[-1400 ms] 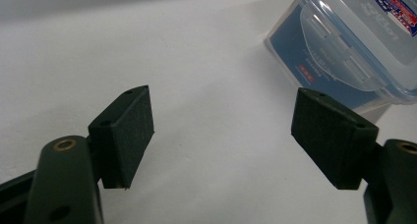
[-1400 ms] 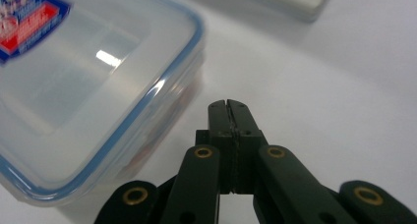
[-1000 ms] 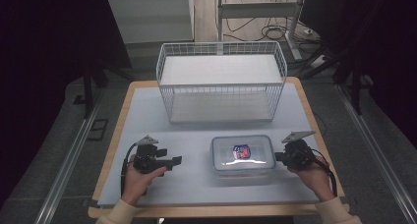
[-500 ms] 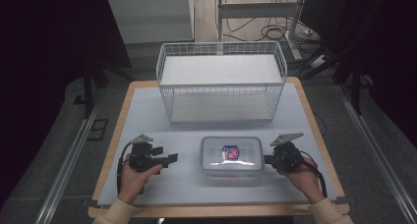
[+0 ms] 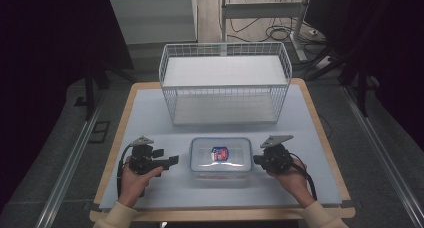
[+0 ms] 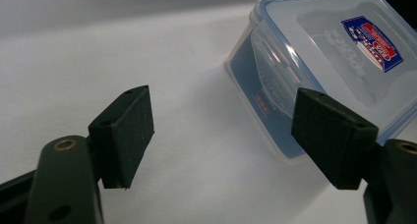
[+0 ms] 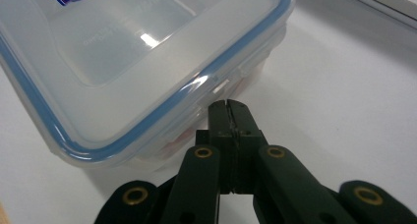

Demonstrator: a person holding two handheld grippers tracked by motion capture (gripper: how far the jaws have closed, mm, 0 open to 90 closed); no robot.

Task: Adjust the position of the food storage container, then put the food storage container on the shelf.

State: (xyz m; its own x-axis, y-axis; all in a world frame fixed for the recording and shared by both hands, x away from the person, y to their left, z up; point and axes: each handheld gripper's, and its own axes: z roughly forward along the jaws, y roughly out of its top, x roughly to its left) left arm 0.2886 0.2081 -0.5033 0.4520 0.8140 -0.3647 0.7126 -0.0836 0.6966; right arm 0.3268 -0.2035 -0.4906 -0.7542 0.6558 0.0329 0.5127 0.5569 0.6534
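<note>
Clear rectangular plastic box with blue-sealed lid [image 5: 220,157] sits near the bench's front edge, my clenched right tongs [image 7: 229,106] touching its side, left tongs [image 6: 221,130] released beside it.

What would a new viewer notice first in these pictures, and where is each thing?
The clear plastic box with a blue-rimmed lid lies at the near middle of the table, between the two grippers. The right gripper, jaws shut, has its tip at the box's side latch, while the left gripper stands open just beside the box. Behind them, a white wire basket stands at the far side.
</note>
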